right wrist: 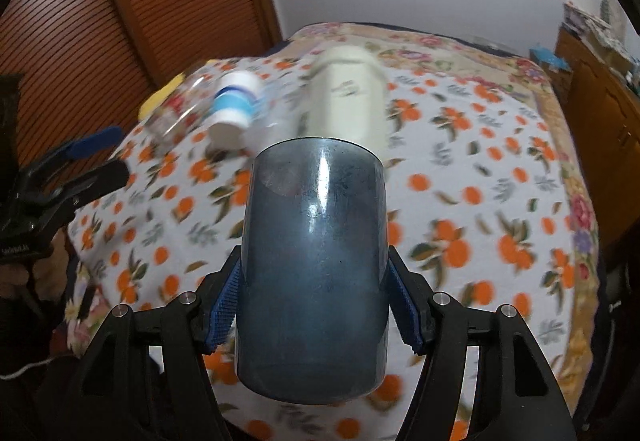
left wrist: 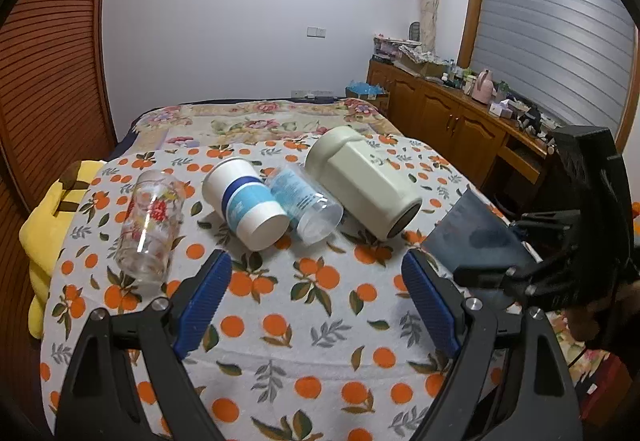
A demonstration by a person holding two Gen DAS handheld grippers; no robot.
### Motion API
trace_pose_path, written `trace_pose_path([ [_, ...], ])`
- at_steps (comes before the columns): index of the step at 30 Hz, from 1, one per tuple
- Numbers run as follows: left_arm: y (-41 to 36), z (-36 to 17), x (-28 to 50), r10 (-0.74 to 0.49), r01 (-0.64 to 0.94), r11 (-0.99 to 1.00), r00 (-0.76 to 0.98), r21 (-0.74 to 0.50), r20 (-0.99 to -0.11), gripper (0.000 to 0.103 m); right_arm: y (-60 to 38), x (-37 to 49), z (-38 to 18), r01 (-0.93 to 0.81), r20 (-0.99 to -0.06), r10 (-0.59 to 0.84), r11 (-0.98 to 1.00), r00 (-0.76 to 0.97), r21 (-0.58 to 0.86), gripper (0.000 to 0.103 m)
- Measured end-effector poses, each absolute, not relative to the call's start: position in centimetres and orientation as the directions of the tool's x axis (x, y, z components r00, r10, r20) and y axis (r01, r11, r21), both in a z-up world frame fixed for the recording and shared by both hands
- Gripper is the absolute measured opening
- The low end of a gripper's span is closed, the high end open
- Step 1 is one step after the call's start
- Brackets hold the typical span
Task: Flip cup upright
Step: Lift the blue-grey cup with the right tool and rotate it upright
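Note:
My right gripper is shut on a dark blue translucent cup and holds it lifted over the orange-print cloth; the cup also shows at the right of the left wrist view. My left gripper is open and empty above the cloth, short of the row of cups. Lying on their sides on the cloth are a floral clear glass, a white and blue cup, a clear plastic cup and a cream mug.
The cloth covers a bed with a floral blanket behind. A yellow plush lies at the left edge. A wooden cabinet with clutter stands at the right. A slatted wooden door is on the left.

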State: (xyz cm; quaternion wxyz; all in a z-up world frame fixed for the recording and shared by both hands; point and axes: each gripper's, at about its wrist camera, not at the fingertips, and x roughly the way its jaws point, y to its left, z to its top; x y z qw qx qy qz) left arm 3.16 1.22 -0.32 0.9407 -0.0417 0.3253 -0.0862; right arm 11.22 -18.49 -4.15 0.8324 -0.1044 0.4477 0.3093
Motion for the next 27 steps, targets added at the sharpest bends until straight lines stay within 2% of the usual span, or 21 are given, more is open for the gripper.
trace_pose_path([
  [13,3.5,-2.1,3.0,-0.167,0.078,0.983,0.756,-0.166,-0.633,0.087,-13.2,11.1,-8.2,-0.632,-0.839,0.424,0.764,0.342,0.128,0.068],
  [21,3.6,-2.2,3.2,-0.170,0.069,0.981,0.750,-0.179,-0.639,0.087,-12.9,11.3,-8.5,-0.617,-0.842,0.427,0.772,0.330,0.150,0.069],
  [27,3.0,-2.1,3.6,-0.180,0.076,0.980,0.743,-0.185,-0.645,0.087,-13.6,10.7,-7.4,-0.617,-0.823,0.444,0.773,0.356,0.150,0.074],
])
